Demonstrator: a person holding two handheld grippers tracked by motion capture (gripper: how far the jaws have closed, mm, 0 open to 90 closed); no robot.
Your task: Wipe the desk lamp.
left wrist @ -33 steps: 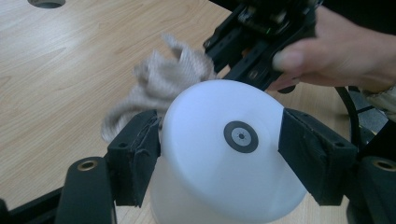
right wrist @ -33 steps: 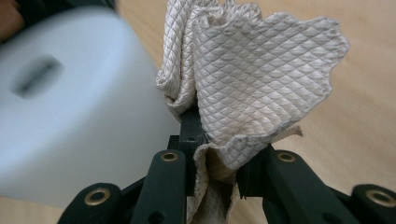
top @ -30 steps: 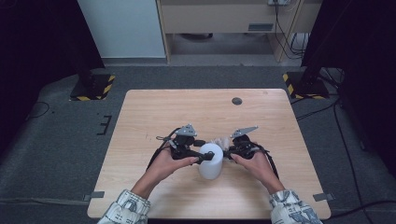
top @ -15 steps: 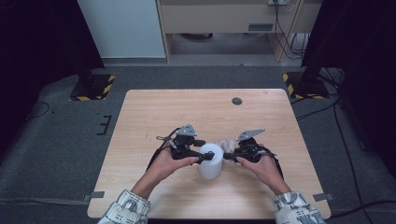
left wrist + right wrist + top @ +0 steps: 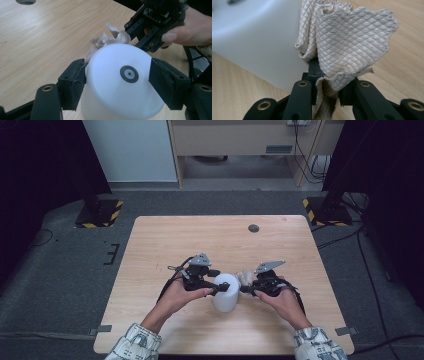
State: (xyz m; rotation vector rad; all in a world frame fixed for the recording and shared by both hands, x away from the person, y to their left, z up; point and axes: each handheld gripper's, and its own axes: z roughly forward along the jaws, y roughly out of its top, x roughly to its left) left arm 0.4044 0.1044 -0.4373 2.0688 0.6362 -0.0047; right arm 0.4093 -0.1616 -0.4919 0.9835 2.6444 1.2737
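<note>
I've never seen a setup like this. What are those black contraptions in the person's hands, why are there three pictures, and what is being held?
No robot here: a person at a wooden table holds a hand-operated gripper in each hand. One picture looks down from above the table; the other two come from small cameras riding on each gripper, looking along its black fingers. The left gripper is clamped on a white cup that stands upside down, fingers pressing its two sides. The right gripper pinches a crumpled, quilted cloth right beside the cup's side; whether the cloth touches it I cannot tell. A small dark round hole sits near the table's far edge.
</note>
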